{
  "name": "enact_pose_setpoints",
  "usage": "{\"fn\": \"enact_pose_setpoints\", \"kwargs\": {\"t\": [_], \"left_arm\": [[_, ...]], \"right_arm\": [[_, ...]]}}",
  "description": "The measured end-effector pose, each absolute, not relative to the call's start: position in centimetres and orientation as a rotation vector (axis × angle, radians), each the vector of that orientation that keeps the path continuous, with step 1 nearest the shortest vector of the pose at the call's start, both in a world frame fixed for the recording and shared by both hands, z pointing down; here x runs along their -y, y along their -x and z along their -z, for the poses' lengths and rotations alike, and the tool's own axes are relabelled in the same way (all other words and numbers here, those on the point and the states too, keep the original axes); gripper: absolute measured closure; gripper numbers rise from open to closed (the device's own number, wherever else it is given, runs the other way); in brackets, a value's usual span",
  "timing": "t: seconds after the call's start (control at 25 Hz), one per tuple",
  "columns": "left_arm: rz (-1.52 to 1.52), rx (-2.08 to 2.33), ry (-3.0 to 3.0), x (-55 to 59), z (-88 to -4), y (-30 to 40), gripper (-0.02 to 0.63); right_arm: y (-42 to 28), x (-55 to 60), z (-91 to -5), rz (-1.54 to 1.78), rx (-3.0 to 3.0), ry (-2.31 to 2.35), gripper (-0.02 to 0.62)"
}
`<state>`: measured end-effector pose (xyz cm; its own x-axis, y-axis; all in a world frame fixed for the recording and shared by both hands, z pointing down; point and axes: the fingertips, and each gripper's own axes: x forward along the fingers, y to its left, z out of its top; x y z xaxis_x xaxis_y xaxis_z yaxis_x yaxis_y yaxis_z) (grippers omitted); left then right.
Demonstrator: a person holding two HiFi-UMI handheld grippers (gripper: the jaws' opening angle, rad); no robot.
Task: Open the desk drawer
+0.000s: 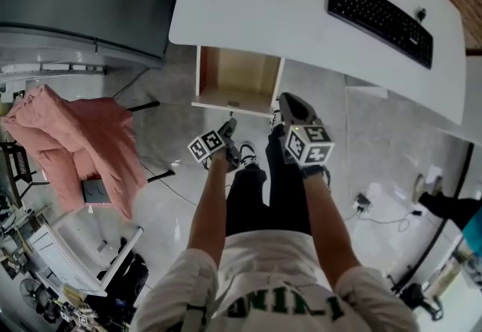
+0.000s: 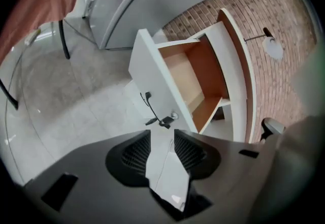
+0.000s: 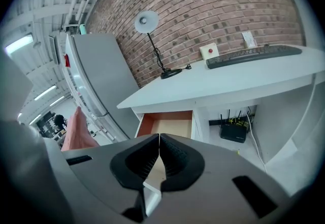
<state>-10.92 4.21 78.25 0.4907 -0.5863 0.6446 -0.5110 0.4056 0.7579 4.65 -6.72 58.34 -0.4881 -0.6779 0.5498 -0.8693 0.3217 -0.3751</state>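
Drawer open under desk; left gripper jaws apart, empty, near drawer; right gripper jaws together, empty.

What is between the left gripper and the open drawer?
Nothing: in the left gripper view the left gripper faces the drawer directly, jaws open; the head view shows only grey floor beneath the gap.

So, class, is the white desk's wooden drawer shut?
No, the white-fronted wooden drawer stands pulled out from under the white desk, inside showing.
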Motion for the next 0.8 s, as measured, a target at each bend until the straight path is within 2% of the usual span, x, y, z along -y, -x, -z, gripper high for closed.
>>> {"fn": "enact_pose_setpoints", "kwargs": {"t": [0.44,0.8], "left_arm": [[-0.145,1.211,-1.516,-3.7,-61.0,13.1,0.482],[-0.172,1.421,-1.946,2.7,-42.5,14.8,0.500]], "right_arm": [[-4.7,4.9,-48.8,-0.914,2.330,-1.429,0.592],[-3.2,5.7,-36.1,-0.525,2.477,-1.445,0.592]]}}
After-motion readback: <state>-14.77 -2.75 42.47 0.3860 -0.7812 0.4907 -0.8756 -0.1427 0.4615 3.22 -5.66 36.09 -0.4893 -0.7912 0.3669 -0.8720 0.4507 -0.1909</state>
